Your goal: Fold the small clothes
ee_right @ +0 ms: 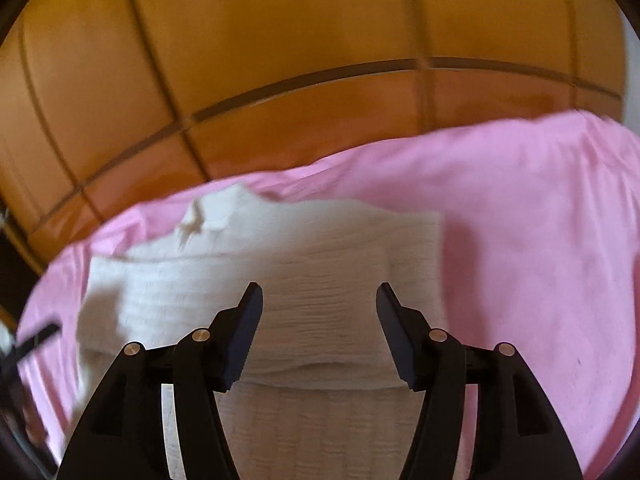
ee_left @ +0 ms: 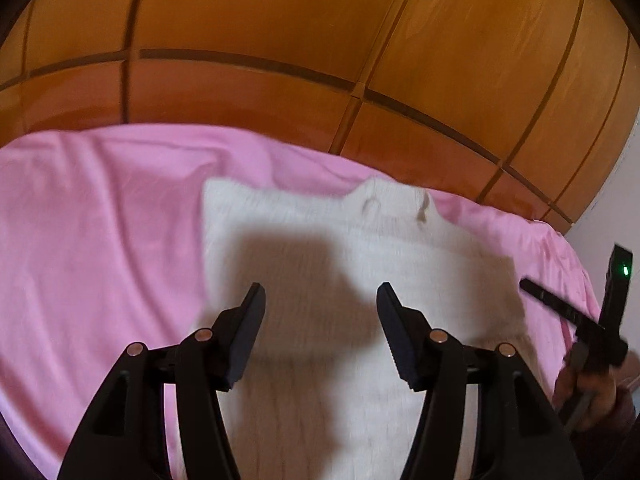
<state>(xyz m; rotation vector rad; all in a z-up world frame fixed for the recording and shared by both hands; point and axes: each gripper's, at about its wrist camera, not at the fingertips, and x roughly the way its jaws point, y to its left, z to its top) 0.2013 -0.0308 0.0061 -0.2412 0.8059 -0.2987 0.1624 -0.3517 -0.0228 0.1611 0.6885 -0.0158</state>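
One white knit sweater point(ee_left: 340, 280) is lying partly folded on a pink sheet point(ee_left: 100, 240), before wooden cabinet doors point(ee_left: 280, 20). Both grippers are hovering above it: left gripper point(ee_left: 320, 300) and right gripper point(ee_right: 320, 300) are standing about half open, gripping nothing. Next fold, by judgement, is calling for a fresh edge grasp.

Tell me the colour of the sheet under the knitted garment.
Pink: the sheet, clearest in the left wrist view, under the white garment.
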